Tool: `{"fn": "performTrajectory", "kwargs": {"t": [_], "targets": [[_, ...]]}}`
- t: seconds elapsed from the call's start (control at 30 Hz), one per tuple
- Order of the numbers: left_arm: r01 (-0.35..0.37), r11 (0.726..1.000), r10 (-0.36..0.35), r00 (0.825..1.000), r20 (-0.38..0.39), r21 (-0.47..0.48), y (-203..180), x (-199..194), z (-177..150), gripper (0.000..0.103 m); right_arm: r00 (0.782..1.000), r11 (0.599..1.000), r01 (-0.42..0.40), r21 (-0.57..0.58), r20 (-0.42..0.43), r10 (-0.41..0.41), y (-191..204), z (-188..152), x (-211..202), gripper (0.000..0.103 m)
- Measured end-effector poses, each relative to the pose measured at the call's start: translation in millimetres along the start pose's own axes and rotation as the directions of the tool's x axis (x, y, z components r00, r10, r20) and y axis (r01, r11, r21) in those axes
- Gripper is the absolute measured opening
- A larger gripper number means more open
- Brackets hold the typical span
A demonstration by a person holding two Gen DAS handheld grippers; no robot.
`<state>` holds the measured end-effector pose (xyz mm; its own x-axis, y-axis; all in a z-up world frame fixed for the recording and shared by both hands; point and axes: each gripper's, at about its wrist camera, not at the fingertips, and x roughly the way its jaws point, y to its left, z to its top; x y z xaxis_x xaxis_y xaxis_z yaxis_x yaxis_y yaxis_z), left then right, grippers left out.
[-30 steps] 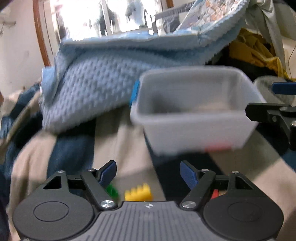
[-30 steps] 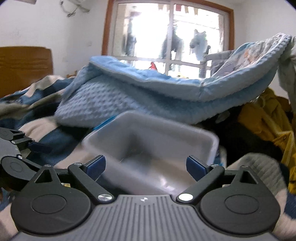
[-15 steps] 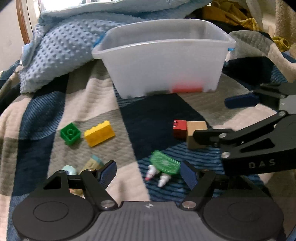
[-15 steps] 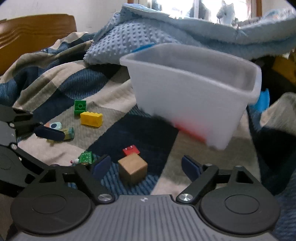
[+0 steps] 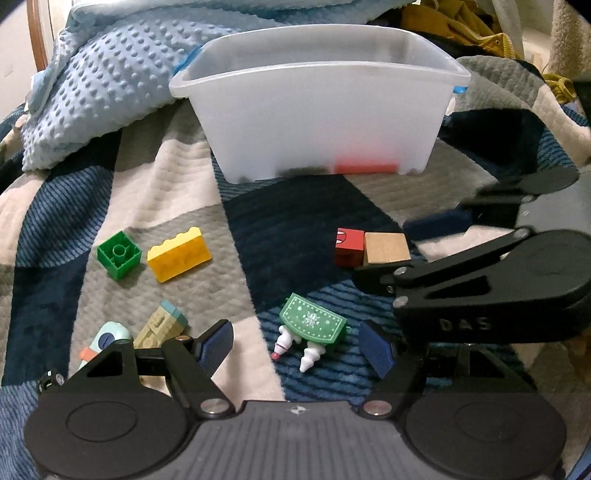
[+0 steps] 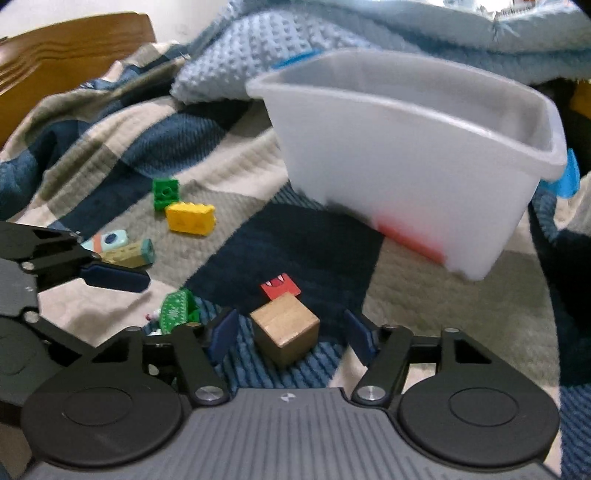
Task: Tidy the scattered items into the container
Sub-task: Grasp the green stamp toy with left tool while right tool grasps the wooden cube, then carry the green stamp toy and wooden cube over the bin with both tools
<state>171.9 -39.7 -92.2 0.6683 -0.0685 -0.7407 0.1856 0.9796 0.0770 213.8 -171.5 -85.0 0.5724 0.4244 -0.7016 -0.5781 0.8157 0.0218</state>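
A translucent white bin [image 5: 321, 107] stands on the quilt; it also shows in the right wrist view [image 6: 406, 155], with something red inside at its bottom. My left gripper [image 5: 299, 345] is open, its fingers either side of a green toy with white cones [image 5: 312, 325]. My right gripper [image 6: 291, 334] is open around a wooden cube [image 6: 286, 332], which lies against a red block [image 6: 280, 287]. The cube [image 5: 386, 247] and red block [image 5: 349, 245] also show in the left wrist view. A green brick [image 5: 119, 254], a yellow brick [image 5: 179, 254] and two pastel toys [image 5: 155, 328] lie at left.
A blue dotted blanket [image 5: 103, 81] is piled behind and left of the bin. Yellow clothing [image 5: 461, 18] lies at the back right. A wooden headboard [image 6: 55, 48] stands at far left. The patchwork quilt [image 5: 295, 221] is soft and uneven.
Both grippers have dropped from level with the bin down to the quilt. The left one now straddles the green toy, the right one the wooden cube.
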Motion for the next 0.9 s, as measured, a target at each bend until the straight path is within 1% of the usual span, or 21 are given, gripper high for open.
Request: {"fn": "performTrajectory", "kwargs": {"t": [0.03,0.13,0.27,0.33,0.37,0.4,0.43,0.5,0.7,0.9], "targets": [[0.002,1.0,-0.002,1.0,0.001,-0.001,0.3,0.0,0.8,0.078,1.0,1.0,-0.013,0.007,-0.013,0.013,-0.4,-0.3,2.2,0.044],[0.002,1.0,-0.002,1.0,-0.003,0.006,-0.5,1.3,2.3,0.078,1.0,1.0,-0.004,0.012,-0.01,0.004,-0.2,-1.7,1.7,0.043],[0.007,1.0,-0.007,1.0,0.002,-0.004,-0.4,3.4,6.3,0.078,0.999,0.999,0.035,0.02,0.001,-0.035,-1.9,-3.0,-5.4,0.043],[0.012,1.0,-0.012,1.0,0.0,-0.004,-1.7,5.9,9.5,0.072,0.998,0.998,0.064,0.026,0.011,-0.064,-4.8,-3.4,-10.6,0.043],[0.011,1.0,-0.011,1.0,-0.005,-0.001,-2.6,7.7,10.8,0.064,0.997,0.996,0.079,0.033,0.016,-0.08,-6.8,-3.4,-13.4,0.043],[0.017,1.0,-0.017,1.0,-0.012,0.001,-3.3,9.6,11.8,0.053,0.995,0.995,0.093,0.043,0.019,-0.094,-9.1,-3.3,-16.3,0.043],[0.027,1.0,-0.027,0.999,-0.022,0.001,-4.0,11.8,12.6,0.047,0.994,0.993,0.103,0.053,0.02,-0.104,-11.7,-3.2,-18.8,0.044],[0.03,1.0,-0.03,0.999,-0.033,-0.005,-4.2,14.6,13.2,0.046,0.993,0.991,0.114,0.064,0.023,-0.116,-16.3,-4.3,-24.3,0.044],[0.028,1.0,-0.029,0.999,-0.02,-0.006,-2.7,7.2,10.9,0.046,0.987,0.986,0.158,0.06,0.03,-0.16,-19.0,-9.0,-35.9,0.044],[0.016,1.0,-0.016,1.0,0.023,0.012,-4.6,-15.4,14.4,0.046,0.983,0.984,0.174,0.047,0.044,-0.176,-11.9,-12.7,-47.3,0.044]]}}
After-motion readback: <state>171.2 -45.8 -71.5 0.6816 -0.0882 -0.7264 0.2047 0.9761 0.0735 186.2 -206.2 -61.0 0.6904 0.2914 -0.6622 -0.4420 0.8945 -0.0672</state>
